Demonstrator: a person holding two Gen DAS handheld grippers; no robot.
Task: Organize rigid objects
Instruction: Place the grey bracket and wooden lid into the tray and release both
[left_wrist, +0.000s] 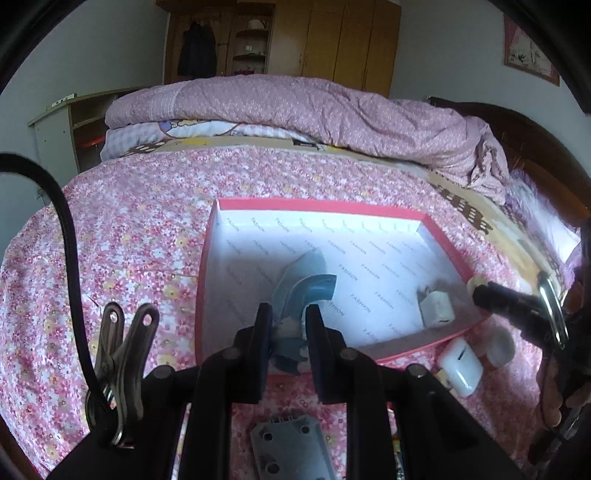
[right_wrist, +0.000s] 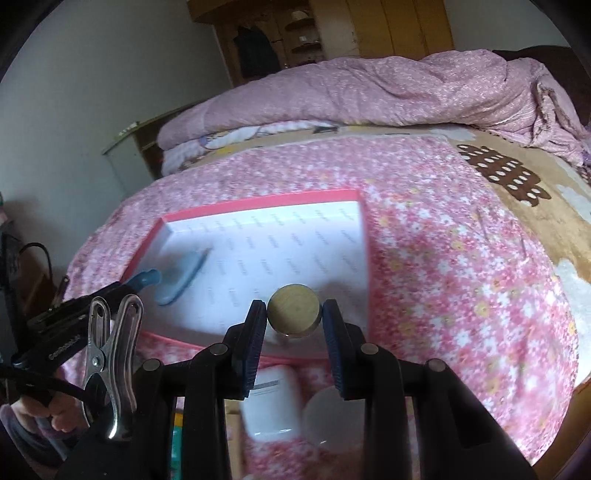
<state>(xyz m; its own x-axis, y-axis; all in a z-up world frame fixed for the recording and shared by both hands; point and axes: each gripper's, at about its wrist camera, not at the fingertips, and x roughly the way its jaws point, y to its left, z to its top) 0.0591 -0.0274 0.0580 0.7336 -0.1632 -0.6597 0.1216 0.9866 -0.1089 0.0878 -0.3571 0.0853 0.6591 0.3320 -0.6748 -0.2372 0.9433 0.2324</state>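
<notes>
The left gripper (left_wrist: 287, 316) squeezes a blue plastic brush (left_wrist: 303, 291) over the red-rimmed white cardboard box (left_wrist: 332, 204). The right gripper (right_wrist: 294, 314) pinches a round wooden cap (right_wrist: 293, 311) above the box's near wall; it could slip and roll onto the bed.

Right gripper (right_wrist: 294, 316) is closed on a round wooden-topped piece (right_wrist: 293, 310), held over the near edge of the pink-rimmed box (right_wrist: 258, 201). A blue-grey item (right_wrist: 184, 275) is held in the box's left corner by the left gripper (right_wrist: 122, 286). White case (right_wrist: 271, 400) and translucent cap (right_wrist: 334, 419) are seen on the floral bedspread (right_wrist: 461, 277), just outside the near edge.
</notes>
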